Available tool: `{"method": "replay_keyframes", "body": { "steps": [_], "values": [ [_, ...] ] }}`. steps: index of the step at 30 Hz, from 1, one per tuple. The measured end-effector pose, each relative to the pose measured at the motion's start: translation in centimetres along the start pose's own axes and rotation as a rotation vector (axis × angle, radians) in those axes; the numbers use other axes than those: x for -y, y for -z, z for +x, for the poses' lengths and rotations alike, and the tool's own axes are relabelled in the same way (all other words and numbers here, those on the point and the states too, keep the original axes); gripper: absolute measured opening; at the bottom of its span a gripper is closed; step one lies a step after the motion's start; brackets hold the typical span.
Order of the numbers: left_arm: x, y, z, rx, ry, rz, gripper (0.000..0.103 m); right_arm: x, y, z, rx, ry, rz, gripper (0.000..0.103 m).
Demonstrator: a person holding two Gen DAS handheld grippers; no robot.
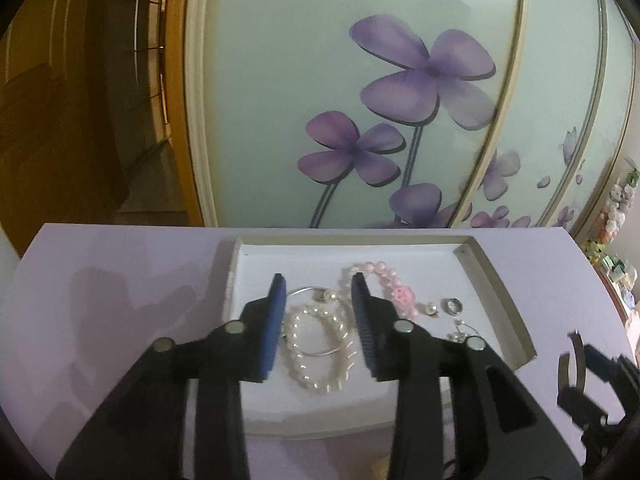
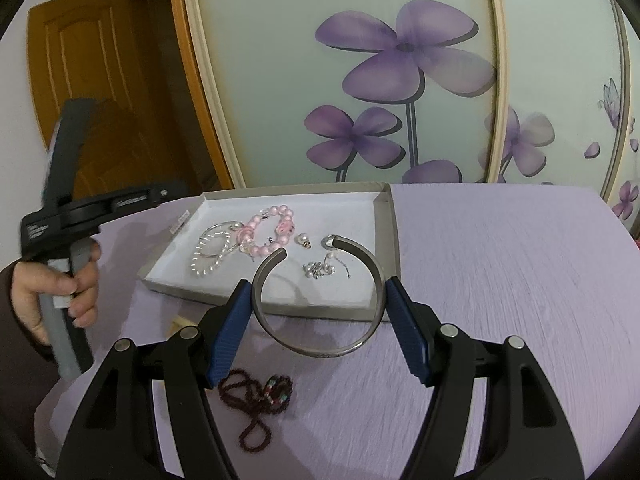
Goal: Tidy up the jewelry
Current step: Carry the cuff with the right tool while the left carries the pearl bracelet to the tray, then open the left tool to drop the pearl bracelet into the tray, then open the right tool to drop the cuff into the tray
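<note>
A silver open cuff bangle (image 2: pixel 316 312) is clamped across its widest part between the spread pads of the right gripper (image 2: pixel 318 322), low centre of the frame, just short of the white tray (image 2: pixel 390 240). Rigid, smooth metal, it is judged liable to slip. The left gripper (image 1: pixel 320 328) is held partly open, empty, over a pearl bracelet (image 1: pixel 320 344).

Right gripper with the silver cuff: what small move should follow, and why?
Probably carry it forward over the tray and open. The right gripper is shut on the silver cuff bangle short of the tray's near wall, where the pearl bracelet and pink bead bracelet already lie.
</note>
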State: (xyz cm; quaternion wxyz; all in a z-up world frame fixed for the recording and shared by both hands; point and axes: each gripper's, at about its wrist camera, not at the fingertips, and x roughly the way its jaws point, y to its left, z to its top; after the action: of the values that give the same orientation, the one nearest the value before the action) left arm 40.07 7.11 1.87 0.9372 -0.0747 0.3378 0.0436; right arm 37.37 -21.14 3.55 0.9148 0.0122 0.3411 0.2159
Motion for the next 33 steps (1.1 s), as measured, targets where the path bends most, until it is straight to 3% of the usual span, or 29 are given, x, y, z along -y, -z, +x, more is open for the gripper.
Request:
{"method": "replay_keyframes", "body": {
  "steps": [4,12,17,23,27,33],
  "values": [
    [-1.3,0.3,-1.0,0.025,-0.026,-0.014,0.054,-0.2,-1.3,1.5,0.009,0.007,-0.003,0.069],
    [-3.9,0.8,-3.0,0.061,-0.042,-0.051,0.072,-0.9,-3.2,6.4,-0.021,-0.002,0.004,0.069],
    [-4.8,0.7,-3.5,0.078,-0.053,-0.056,0.073,-0.7,-3.0,10.5,-0.104,0.029,0.024,0.069],
    [-5.1,0.7,-3.4,0.077,-0.052,-0.055,0.074,-0.1,-2.3,12.4,-0.159,0.06,0.049,0.07],
    [-5.1,0.9,-3.2,0.073,-0.054,-0.05,0.074,-0.3,-2.0,11.2,-0.142,0.044,0.041,0.079],
    [-4.9,1.6,-3.5,0.065,-0.054,-0.044,0.074,-0.2,-1.1,8.2,-0.124,0.007,0.059,0.079]
  ]
}}
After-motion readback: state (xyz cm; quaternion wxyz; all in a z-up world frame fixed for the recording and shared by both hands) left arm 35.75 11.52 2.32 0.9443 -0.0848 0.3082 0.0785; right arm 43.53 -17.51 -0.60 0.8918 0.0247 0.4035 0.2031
